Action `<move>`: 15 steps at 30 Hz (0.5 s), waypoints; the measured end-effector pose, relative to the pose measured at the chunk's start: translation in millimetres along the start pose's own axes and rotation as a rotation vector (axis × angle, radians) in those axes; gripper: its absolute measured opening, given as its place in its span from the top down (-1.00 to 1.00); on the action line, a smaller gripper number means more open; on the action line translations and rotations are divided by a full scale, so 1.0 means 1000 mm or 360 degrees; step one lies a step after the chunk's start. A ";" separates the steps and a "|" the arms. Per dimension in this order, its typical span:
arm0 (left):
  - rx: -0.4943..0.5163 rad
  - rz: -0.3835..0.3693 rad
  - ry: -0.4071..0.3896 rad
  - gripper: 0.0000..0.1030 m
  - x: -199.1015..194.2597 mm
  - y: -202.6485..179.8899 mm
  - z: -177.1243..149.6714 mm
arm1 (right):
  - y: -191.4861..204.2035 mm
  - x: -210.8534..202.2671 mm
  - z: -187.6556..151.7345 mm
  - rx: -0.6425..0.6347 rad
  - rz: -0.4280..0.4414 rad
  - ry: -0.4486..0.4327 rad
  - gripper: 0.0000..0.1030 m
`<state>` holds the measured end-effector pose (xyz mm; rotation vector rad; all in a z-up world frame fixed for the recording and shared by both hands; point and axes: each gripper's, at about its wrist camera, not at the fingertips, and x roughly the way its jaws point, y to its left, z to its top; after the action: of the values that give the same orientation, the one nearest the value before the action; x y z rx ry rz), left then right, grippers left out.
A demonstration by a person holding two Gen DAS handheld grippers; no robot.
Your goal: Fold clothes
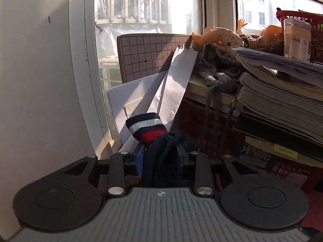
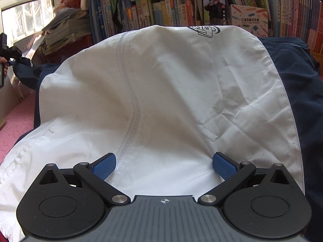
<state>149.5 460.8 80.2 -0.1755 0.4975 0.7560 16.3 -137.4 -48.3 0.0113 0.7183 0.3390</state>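
A jacket with a white panel (image 2: 161,92) and navy sides (image 2: 294,76) lies spread on a pink surface (image 2: 14,125) in the right wrist view. My right gripper (image 2: 164,162) hovers just over the white cloth near its hem, open, with nothing between its blue pads (image 2: 104,167). In the left wrist view my left gripper (image 1: 161,155) has the navy sleeve bunched between its fingers, filling the gap. The striped cuff (image 1: 146,127), navy, white and red, sticks out past the fingertips. The left gripper (image 2: 9,58) also shows far left in the right wrist view, with the sleeve stretched out to it.
Ahead of the left gripper are a window (image 1: 145,6), a grid board (image 1: 145,60), white papers (image 1: 161,92), stacked books (image 1: 282,92), a doll (image 1: 226,38) and a red basket (image 1: 298,20). A full bookshelf (image 2: 181,10) stands behind the jacket.
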 end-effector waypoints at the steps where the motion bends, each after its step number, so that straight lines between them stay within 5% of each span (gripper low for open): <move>1: 0.0004 -0.0037 0.0029 0.23 -0.002 0.000 -0.003 | 0.001 0.000 0.000 -0.0009 -0.0008 0.0003 -1.00; 3: 0.0016 -0.0101 0.0111 -0.50 -0.007 -0.002 -0.008 | 0.003 0.001 0.000 -0.0027 -0.0023 0.0009 -1.00; 9: 0.0125 -0.0281 0.0198 -0.49 -0.051 -0.035 -0.014 | 0.006 0.002 0.001 -0.0042 -0.0036 0.0015 -1.00; 15: 0.0215 -0.0694 0.0083 -0.50 -0.137 -0.088 -0.039 | 0.005 0.002 0.001 -0.0037 -0.0032 0.0013 -1.00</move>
<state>111.0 300.6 111.3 -0.1707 0.5351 0.2916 16.8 -131.6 -48.2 -0.0196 0.7222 0.3285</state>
